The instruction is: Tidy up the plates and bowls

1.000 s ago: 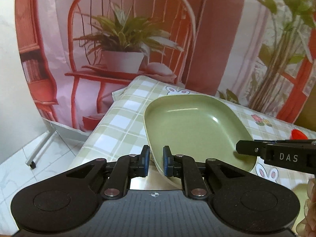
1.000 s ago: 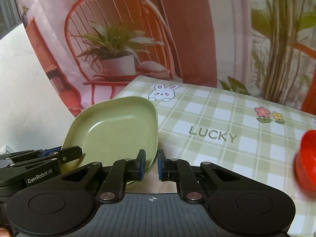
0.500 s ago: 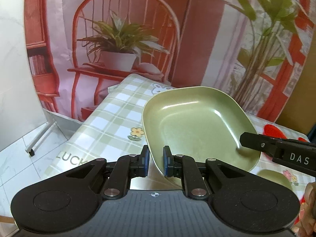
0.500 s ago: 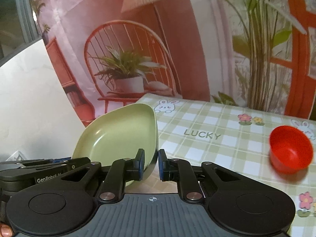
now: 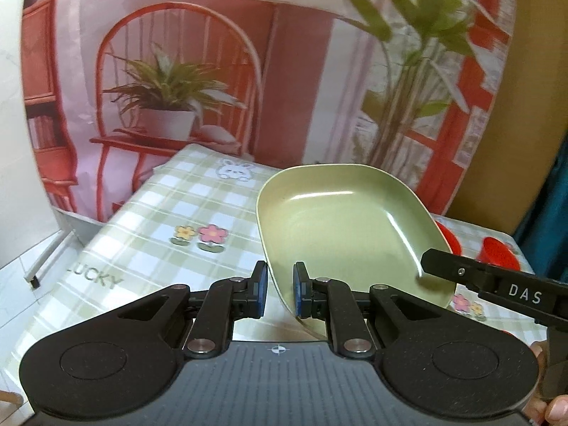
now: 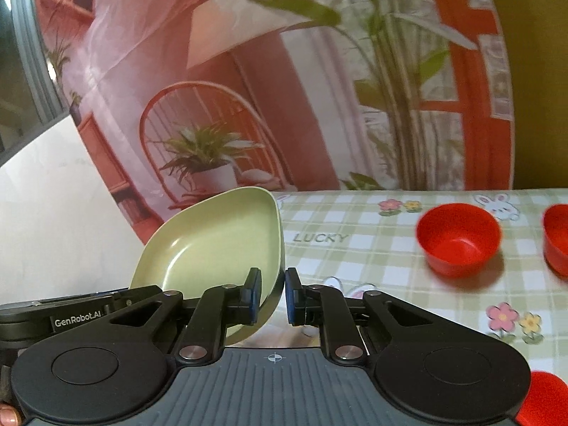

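Note:
A pale green squarish plate (image 5: 340,234) is held in the air above the checked tablecloth. My left gripper (image 5: 278,293) is shut on its left rim. My right gripper (image 6: 271,296) is shut on its right rim, and the plate (image 6: 213,255) fills the left of the right wrist view. The right gripper's finger (image 5: 461,273) shows at the plate's far edge in the left wrist view. Red bowls (image 6: 459,243) stand on the table to the right.
The table (image 6: 355,248) has a green checked cloth with "LUCKY", flowers and rabbits. A second red bowl (image 6: 557,241) sits at the right edge and a third (image 6: 546,401) near the bottom right. A printed backdrop hangs behind. The table's left edge (image 5: 106,234) drops to a tiled floor.
Both grippers have carried the plate up and to the right over the table. More red bowls have come into the right wrist view.

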The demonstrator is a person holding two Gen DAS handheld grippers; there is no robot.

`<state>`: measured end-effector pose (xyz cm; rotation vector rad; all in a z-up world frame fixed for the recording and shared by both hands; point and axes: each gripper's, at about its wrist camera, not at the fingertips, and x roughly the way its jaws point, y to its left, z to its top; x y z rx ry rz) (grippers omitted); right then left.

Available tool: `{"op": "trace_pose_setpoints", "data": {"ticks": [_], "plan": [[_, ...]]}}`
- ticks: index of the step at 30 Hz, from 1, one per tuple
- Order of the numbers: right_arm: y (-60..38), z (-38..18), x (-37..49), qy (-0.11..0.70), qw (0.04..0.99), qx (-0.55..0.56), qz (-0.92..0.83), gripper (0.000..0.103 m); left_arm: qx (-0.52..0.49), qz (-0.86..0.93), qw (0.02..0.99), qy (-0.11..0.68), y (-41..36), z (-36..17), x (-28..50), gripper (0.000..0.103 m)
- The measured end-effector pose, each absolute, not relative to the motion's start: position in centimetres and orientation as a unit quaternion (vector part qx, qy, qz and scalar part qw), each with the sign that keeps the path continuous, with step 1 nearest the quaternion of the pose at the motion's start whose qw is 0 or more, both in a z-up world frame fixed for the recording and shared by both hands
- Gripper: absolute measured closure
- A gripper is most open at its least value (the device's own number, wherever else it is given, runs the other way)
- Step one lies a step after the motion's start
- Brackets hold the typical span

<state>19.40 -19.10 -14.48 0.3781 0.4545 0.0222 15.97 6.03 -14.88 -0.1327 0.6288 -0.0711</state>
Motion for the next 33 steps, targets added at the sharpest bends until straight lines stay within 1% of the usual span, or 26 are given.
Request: {"op": "trace_pose_setpoints", "data": {"ticks": [7, 13, 23, 33], "plan": [[-22.8, -16.2, 16.2, 0.230, 0.948, 0.220, -0.021, 0.089, -0.059, -0.077, 0.943, 0.318, 2.6, -15.7, 15.4, 0.088], [-25.4, -17.3, 14.0, 0.224, 0.944, 0.236, -0.054, 0.089, -0.034, -0.115, 0.938, 0.326, -0.7, -16.9, 15.2, 0.085], [-25.8, -19.6, 13.7, 0.256, 0.937, 0.231, -0.061, 0.088, -0.020, -0.121, 0.928, 0.352, -1.8, -19.1, 15.5, 0.085], [-25.5, -20.6, 13.4, 0.280, 0.931, 0.222, -0.072, 0.085, -0.009, -0.134, 0.920, 0.368, -2.6, -20.2, 17.3, 0.085]]}}
